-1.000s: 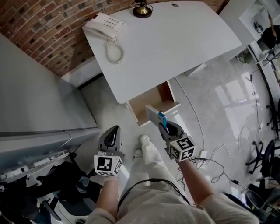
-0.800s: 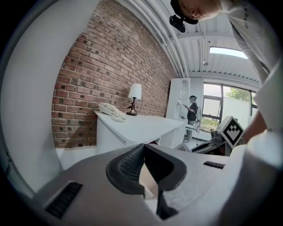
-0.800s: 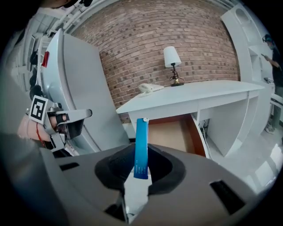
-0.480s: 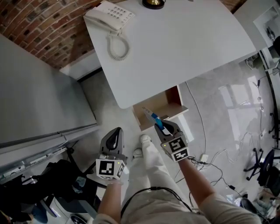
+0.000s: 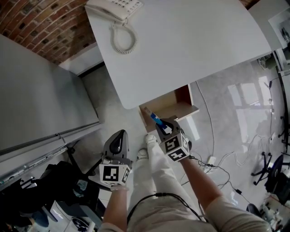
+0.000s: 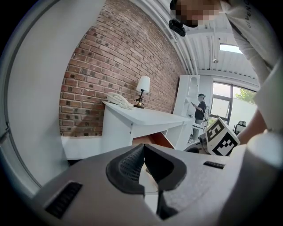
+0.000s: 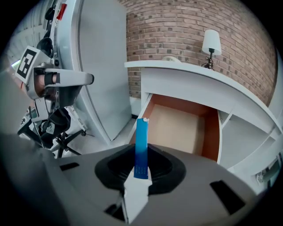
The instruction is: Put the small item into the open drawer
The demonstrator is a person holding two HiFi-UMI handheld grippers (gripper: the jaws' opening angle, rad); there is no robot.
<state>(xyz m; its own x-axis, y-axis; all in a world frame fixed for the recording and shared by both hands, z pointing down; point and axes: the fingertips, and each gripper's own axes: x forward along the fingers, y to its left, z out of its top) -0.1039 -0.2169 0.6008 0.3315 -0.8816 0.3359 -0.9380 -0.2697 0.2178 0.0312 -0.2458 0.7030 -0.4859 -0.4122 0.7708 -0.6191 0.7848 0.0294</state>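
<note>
Right gripper clamped on a flat blue packet. Packet seen edge-on, upright between the pads, top end poking out past the jaws. It hangs at the front corner of the open wooden drawer under the white desk, not yet inside. Left gripper sits low beside the person's leg, jaws together, nothing between them. Corded telephone on the desk's far corner
</note>
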